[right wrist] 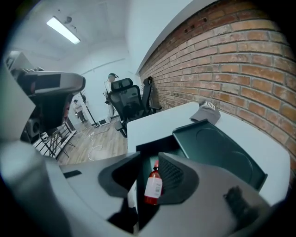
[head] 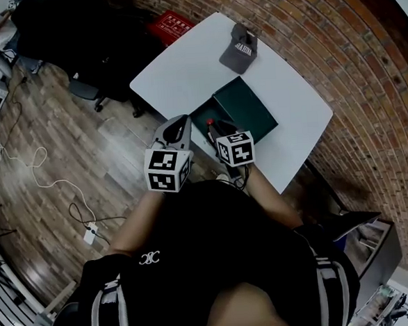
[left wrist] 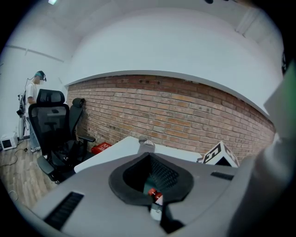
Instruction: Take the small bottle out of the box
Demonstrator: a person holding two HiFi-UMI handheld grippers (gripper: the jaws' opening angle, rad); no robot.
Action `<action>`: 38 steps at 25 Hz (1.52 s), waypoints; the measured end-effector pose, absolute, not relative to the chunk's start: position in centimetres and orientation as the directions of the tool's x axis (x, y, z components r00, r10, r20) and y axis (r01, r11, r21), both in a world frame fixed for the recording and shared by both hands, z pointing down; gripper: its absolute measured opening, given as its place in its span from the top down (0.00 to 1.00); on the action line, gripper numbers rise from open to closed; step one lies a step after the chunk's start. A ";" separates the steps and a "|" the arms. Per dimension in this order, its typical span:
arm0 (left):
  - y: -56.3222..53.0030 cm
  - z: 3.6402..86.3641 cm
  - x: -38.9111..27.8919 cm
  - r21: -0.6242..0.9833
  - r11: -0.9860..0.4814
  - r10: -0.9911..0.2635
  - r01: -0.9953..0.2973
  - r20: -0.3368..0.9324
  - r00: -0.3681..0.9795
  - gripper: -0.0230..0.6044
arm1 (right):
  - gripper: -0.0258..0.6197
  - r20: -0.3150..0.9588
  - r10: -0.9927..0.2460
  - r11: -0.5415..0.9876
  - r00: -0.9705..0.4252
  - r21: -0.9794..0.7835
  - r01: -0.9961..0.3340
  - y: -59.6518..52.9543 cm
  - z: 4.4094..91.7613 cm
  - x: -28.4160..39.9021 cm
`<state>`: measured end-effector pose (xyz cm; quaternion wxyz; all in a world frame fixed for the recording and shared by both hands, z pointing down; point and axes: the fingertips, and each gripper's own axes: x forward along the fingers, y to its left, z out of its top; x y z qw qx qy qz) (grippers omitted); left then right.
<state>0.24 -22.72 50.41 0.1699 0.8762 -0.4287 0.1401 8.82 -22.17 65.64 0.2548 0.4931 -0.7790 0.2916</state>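
My right tongs (right wrist: pixel 149 157) stand partly apart, not clamped, with the small bottle (right wrist: pixel 153 185) between them. It has a reddish body, red top and white label, leans slightly, and sits at the near end of the open dark-green box (right wrist: pixel 217 152). My left tongs (left wrist: pixel 148 154) are closed and empty. The label shows only in the right gripper view. The left gripper view catches just the red top. Farther along the white tabletop (right wrist: pixel 157 122) lies a grey baseball cap (right wrist: pixel 206 113), then the brick wall (right wrist: pixel 240 60).
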 end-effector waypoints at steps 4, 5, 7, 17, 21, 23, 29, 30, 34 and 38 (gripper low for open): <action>-22.7 50.7 -0.3 0.179 -0.560 -0.712 -0.809 0.395 0.581 0.94 | 0.77 0.730 -0.574 0.348 -0.370 -0.191 -0.918 -22.1 67.7 8.8; -22.7 50.7 -0.4 0.179 -0.556 -0.715 -0.812 0.396 0.577 0.94 | 0.76 0.740 -0.563 0.351 -0.369 -0.190 -0.917 -22.0 68.2 8.7; -22.8 50.7 -0.8 0.180 -0.543 -0.722 -0.820 0.399 0.565 0.94 | 0.74 0.755 -0.545 0.358 -0.365 -0.185 -0.915 -22.2 68.9 8.6; -22.5 51.1 -2.5 0.175 -0.498 -0.745 -0.849 0.414 0.523 0.94 | 0.65 0.851 -0.431 0.372 -0.300 -0.135 -0.918 -21.9 72.8 8.8; -22.6 51.2 -2.9 0.171 -0.491 -0.747 -0.854 0.422 0.514 0.94 | 0.64 0.871 -0.403 0.357 -0.279 -0.131 -0.925 -22.0 73.7 9.3; -22.5 51.4 -3.0 0.173 -0.487 -0.746 -0.856 0.428 0.511 0.94 | 0.64 0.871 -0.398 0.348 -0.289 -0.148 -0.926 -22.0 73.9 9.1; -22.7 51.4 -3.0 0.174 -0.490 -0.743 -0.854 0.429 0.514 0.94 | 0.63 0.873 -0.374 0.348 -0.312 -0.180 -0.920 -22.2 74.2 8.6; -22.8 51.4 -2.9 0.173 -0.492 -0.742 -0.853 0.429 0.515 0.94 | 0.63 0.875 -0.367 0.345 -0.314 -0.185 -0.920 -22.3 74.3 8.6; -22.9 51.5 -2.7 0.168 -0.501 -0.738 -0.849 0.430 0.520 0.94 | 0.63 0.882 -0.348 0.344 -0.317 -0.194 -0.919 -22.6 74.8 8.4; -23.2 51.4 -2.5 0.175 -0.501 -0.738 -0.848 0.426 0.524 0.94 | 0.62 0.890 -0.339 0.359 -0.305 -0.177 -0.916 -23.0 75.5 8.5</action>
